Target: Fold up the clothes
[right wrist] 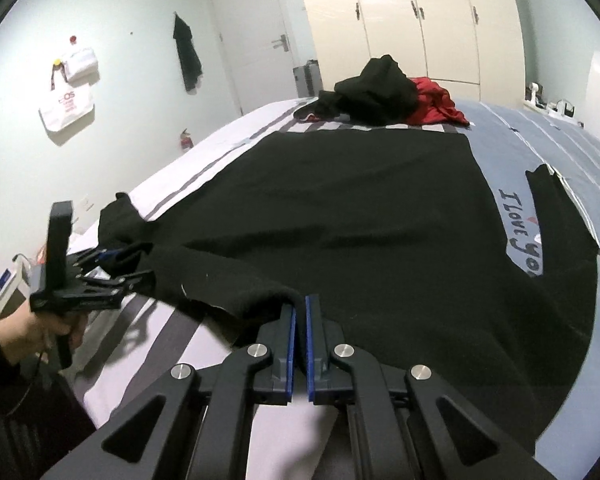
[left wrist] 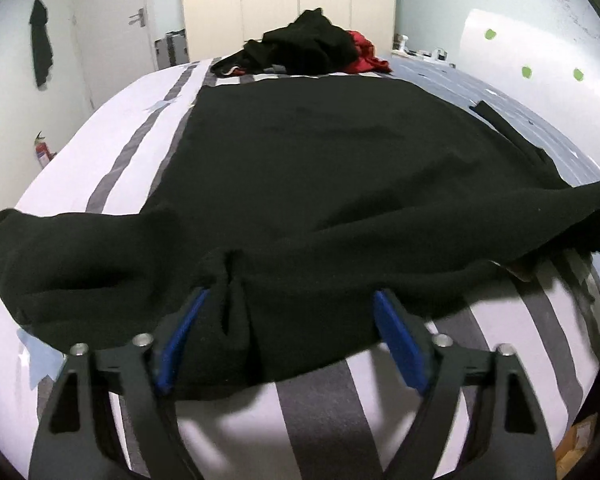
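Bed point(left wrist: 100, 152), striped grey and white sheet, pale blue cover along its right side. Carries everything.

Black garment point(left wrist: 300, 168) spread flat across the middle of the bed, reaching the near edge. One sleeve trails toward the near left corner, the other lies along the right side over the blue cover with lettering. Near hem bunched and lifted off the sheet at two spots.

Pile of clothes point(right wrist: 380, 88) at the far edge: black pieces on top, red garment point(right wrist: 436, 106) touching on its right.

Left gripper point(left wrist: 292, 336): jaws apart, a fold of the near hem sitting between the blue pads point(left wrist: 396, 344); right pad not pressing on cloth. Released. Seen from the right wrist view, it is held by a hand point(right wrist: 40, 332) at the near left edge.

Right gripper point(right wrist: 300, 344): blue pads nearly together, clenched on the hem edge of the black garment.
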The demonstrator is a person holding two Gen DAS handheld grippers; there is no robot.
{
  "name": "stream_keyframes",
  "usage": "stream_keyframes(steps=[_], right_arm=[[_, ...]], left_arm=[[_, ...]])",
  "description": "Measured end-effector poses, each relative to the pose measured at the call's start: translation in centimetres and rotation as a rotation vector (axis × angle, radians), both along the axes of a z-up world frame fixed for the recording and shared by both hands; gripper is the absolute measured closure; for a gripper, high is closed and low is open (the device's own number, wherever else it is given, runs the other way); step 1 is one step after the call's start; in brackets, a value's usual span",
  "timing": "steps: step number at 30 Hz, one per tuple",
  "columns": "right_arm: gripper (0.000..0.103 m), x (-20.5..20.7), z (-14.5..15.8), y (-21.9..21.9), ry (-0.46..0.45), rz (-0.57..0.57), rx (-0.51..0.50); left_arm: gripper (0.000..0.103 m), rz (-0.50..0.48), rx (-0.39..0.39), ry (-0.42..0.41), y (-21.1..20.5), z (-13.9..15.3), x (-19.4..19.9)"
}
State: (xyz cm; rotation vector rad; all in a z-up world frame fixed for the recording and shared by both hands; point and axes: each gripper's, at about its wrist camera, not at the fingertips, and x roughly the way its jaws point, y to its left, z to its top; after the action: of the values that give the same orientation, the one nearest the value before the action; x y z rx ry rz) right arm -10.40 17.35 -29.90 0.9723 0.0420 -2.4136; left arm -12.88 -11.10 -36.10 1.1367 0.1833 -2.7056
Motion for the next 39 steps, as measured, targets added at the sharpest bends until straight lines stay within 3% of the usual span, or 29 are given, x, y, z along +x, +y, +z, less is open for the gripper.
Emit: stream_keyframes(steps=[2,4,9,15,19,22,24,27,28,30,32,33,35,39], right_arm=[[0.099,0.8,0.2,0.1,-0.002,0.012,0.0],[0.099,1.5,0.4,0.2,0.004,0.02,-0.001],[0.099,2.2,1.2,0.6,0.005,0.009,-0.024],[0.099,3.6,3.4,2.3,0.017,-0.008,-0.058],[0.099,4.5,5.0,3.4,0.035,-0.017,-0.056],[0.099,3.4,4.6,4.1,-0.004,-0.035,-0.055],[0.099,2.4,3.3,3.7,-0.039,-0.037,-0.024],[0.099,1.7,1.6,2.7,-0.079,-0.025,0.012],[0.099,1.8,1.3,2.3,-0.078,-0.017,0.018],[0.099,1.8,0.9,1.7,-0.073,-0.004,0.012],[0.099,1.6,0.9,1.5,-0.066,-0.012,-0.01],[0.099,1.3,1.0,1.4,-0.065,-0.019,-0.026],[0.099,0.8,1.3,1.2,-0.061,-0.033,-0.052],[0.099,-0.2,2.4,0.7,-0.046,-0.054,-0.078]], left_arm=[[0.078,-0.018,-0.005,-0.005,0.2,0.1,0.4],[0.094,-0.028,-0.003,-0.011,0.3,0.4,1.0],[0.098,-0.064,0.046,0.019,0.4,3.1,4.7],[0.099,-0.014,0.083,0.066,-0.2,7.3,10.6],[0.098,0.019,0.093,0.077,-0.5,8.3,12.3],[0.098,0.085,0.113,0.055,-2.0,6.9,12.3],[0.096,0.128,0.133,0.006,-3.3,5.1,11.6],[0.088,0.193,0.051,-0.118,-2.8,3.6,10.2],[0.082,0.162,0.03,-0.114,-1.9,3.8,10.1],[0.066,0.085,-0.011,-0.083,0.7,4.4,9.6],[0.033,-0.003,-0.049,-0.035,3.8,5.2,9.0],[0.028,-0.049,-0.046,-0.018,5.5,5.5,8.2],[0.026,-0.111,-0.013,0.004,8.0,5.8,6.4],[0.026,-0.181,-0.037,-0.006,12.4,4.5,1.8]])
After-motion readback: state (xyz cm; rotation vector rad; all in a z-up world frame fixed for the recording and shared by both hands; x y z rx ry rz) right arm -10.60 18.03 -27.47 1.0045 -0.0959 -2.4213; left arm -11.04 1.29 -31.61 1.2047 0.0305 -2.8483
